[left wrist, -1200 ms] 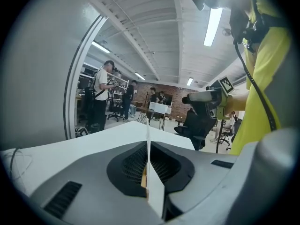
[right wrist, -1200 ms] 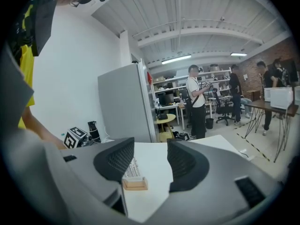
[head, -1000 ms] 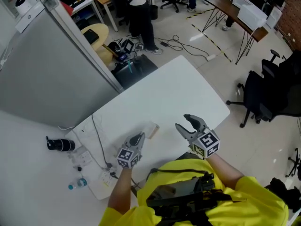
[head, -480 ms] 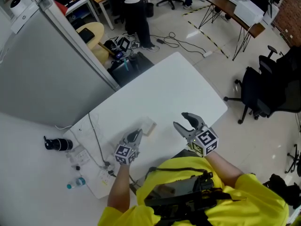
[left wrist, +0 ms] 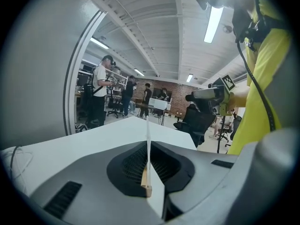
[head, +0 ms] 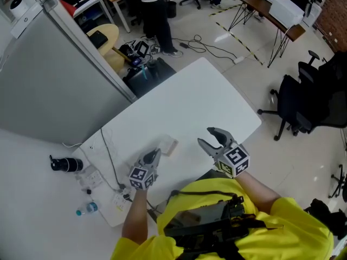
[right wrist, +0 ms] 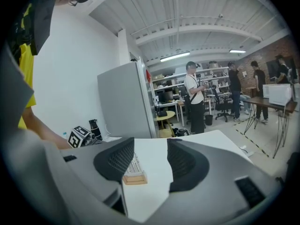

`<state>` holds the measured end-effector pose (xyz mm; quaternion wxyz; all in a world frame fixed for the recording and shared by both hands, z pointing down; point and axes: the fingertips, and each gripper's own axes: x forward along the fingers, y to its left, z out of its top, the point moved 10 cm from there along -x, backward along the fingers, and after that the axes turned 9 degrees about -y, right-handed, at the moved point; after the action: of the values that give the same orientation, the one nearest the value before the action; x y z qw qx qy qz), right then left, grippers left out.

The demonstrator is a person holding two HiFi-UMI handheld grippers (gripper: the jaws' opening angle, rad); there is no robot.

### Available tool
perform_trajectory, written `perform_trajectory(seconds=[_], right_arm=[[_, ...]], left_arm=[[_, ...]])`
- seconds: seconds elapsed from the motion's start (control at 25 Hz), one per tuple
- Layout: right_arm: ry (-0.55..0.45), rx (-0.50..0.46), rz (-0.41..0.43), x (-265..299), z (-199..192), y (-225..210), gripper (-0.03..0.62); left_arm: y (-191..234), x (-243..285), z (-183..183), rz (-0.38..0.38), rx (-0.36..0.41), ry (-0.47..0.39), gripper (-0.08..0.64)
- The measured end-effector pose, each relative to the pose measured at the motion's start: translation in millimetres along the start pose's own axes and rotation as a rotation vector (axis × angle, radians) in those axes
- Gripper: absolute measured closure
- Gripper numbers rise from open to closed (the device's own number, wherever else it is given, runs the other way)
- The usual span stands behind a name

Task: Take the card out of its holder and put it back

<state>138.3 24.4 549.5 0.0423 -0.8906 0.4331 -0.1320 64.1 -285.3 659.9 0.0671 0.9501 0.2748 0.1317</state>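
A pale card (head: 169,144) stands in a small wooden holder on the white table (head: 206,96). My left gripper (head: 155,154) is at its near left, shut. In the left gripper view the card (left wrist: 148,149) runs edge-on through the seam of the closed jaws (left wrist: 148,144), with the wooden holder (left wrist: 146,190) at its foot. My right gripper (head: 205,136) hovers open to the card's right, apart from it. Between its spread jaws (right wrist: 151,146) is bare table. The striped card (right wrist: 132,164) and holder (right wrist: 135,178) sit by its left jaw.
A cable (head: 108,156), a black cylinder (head: 64,163) and a small bottle (head: 87,209) lie at the table's left. A grey partition (head: 54,75) stands behind. The table's right edge (head: 250,124) drops to floor with an office chair (head: 309,102). A person (head: 154,10) stands far off.
The head view has shifted slightly. Both grippers and the card keep the same places relative to each other; the left stays shut, the right open.
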Motion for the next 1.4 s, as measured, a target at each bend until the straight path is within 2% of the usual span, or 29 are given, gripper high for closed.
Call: perform_trajectory(seconds=[0.48, 0.8, 1.0, 1.2, 1.4], right_arm=[[0.004, 0.007, -0.006, -1.3, -7.0, -2.0, 0.365], [0.023, 0.016, -0.006, 0.0, -15.6, 0.8, 0.365], [0.033, 0.014, -0.009, 1.0, -17.6, 0.9, 0.365], [0.025, 0.013, 0.001, 7.7, -14.5, 4.5, 0.365], [-0.002, 0.002, 0.023, 13.9, -1.5, 14.9, 0.385]], left_arm=[[-6.3, -1.3, -3.5, 0.006, 0.035, 0.042, 0.549], [-3.6, 7.5, -41.1, 0.071, -0.029, 0.071, 0.545], [-1.1, 5.8, -47.7, 0.119, -0.055, 0.063, 0.534], [-1.1, -15.0, -25.9, 0.183, -0.046, 0.019, 0.532], [-6.5, -60.2, 34.2, 0.316, -0.018, -0.127, 0.532]])
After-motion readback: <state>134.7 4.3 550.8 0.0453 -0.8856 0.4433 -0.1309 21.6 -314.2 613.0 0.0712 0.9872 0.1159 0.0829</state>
